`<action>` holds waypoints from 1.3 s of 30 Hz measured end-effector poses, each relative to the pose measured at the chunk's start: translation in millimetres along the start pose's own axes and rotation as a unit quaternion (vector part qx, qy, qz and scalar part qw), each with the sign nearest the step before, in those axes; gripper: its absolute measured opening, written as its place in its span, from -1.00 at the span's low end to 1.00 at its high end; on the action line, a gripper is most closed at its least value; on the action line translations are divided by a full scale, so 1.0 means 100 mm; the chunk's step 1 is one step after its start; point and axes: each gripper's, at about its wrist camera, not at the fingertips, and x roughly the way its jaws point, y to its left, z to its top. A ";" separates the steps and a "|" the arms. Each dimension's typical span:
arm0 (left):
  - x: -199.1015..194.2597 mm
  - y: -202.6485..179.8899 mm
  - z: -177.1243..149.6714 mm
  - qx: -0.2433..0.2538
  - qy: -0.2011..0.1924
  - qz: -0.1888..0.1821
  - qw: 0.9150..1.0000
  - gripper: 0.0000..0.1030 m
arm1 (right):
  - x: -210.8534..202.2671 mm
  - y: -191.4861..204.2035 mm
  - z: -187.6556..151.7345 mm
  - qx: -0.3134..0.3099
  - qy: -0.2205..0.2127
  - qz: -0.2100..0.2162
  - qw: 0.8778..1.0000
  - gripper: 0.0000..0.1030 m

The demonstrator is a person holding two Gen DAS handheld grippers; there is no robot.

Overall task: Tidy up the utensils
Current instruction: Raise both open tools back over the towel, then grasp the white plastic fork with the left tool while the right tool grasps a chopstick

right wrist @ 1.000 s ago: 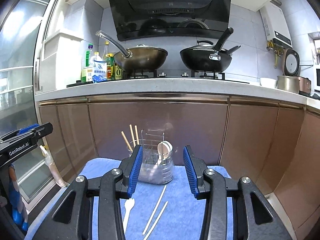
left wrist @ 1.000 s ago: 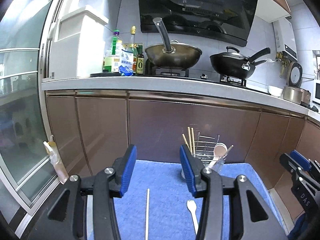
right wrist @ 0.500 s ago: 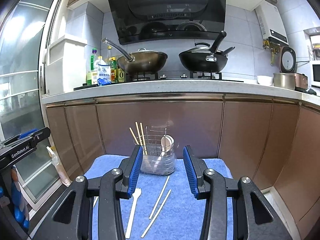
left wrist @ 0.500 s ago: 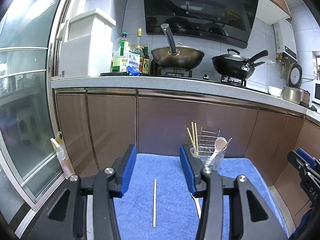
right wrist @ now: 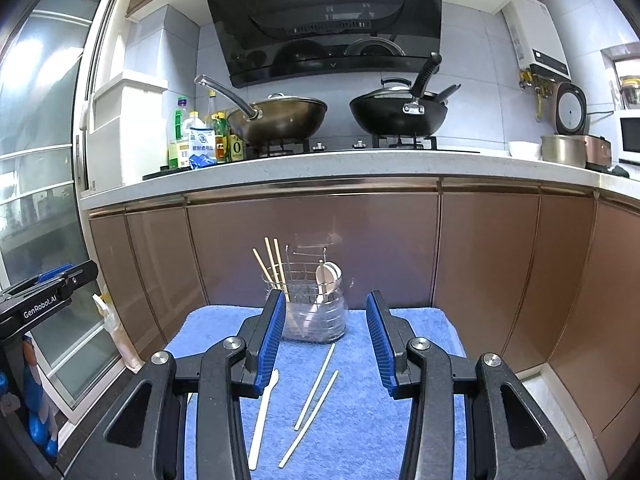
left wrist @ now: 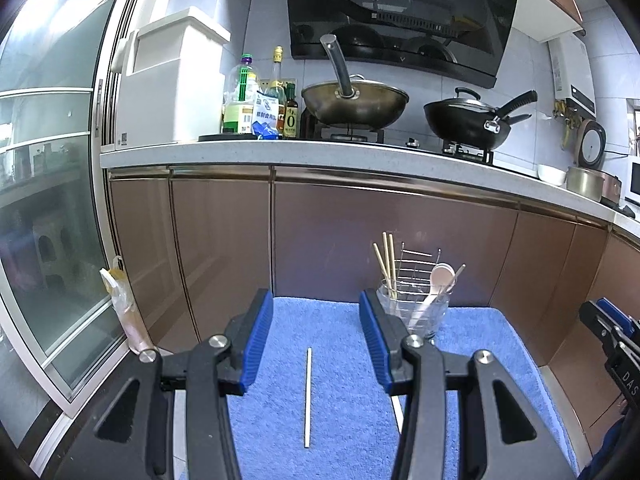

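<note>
Left gripper (left wrist: 316, 334): fingers apart with nothing between the blue pads, hovering over the blue towel (left wrist: 344, 420).
Right gripper (right wrist: 326, 338): fingers apart, gripping nothing, above the same towel.
Single chopstick (left wrist: 307, 396): lies flat on the towel, running near to far, in line with the gap of the left gripper's fingers, touching neither.
Pair of white chopsticks (right wrist: 314, 408): flat on the towel side by side, slanting up to the right, between the right gripper's fingers as seen from its camera.
White fork (right wrist: 262, 420): flat on the towel, left of the pair, its far end partly hidden by the right gripper's left finger.
Utensil holder (right wrist: 316, 316): clear cup with a wire rack, at the far edge of the towel; wooden chopsticks (right wrist: 272, 262) and a pale spoon (right wrist: 328, 276) stand in it.
Behind: brown cabinet doors (right wrist: 320, 240) below a kitchen counter (right wrist: 320, 164) with two woks.
</note>
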 end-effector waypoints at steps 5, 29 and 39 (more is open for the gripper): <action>0.06 -0.01 -0.03 0.002 0.002 -0.002 1.000 -0.17 | 0.05 0.00 -0.03 0.001 0.004 0.000 1.000 -0.19; 0.68 0.01 -0.23 -0.005 0.098 -0.034 0.995 -0.17 | 0.48 -0.20 -0.25 0.015 0.051 -0.009 0.999 -0.19; 1.33 -0.14 -0.52 0.007 0.227 -0.090 0.970 -0.17 | 0.95 -0.35 -0.49 0.028 0.130 -0.001 0.991 -0.19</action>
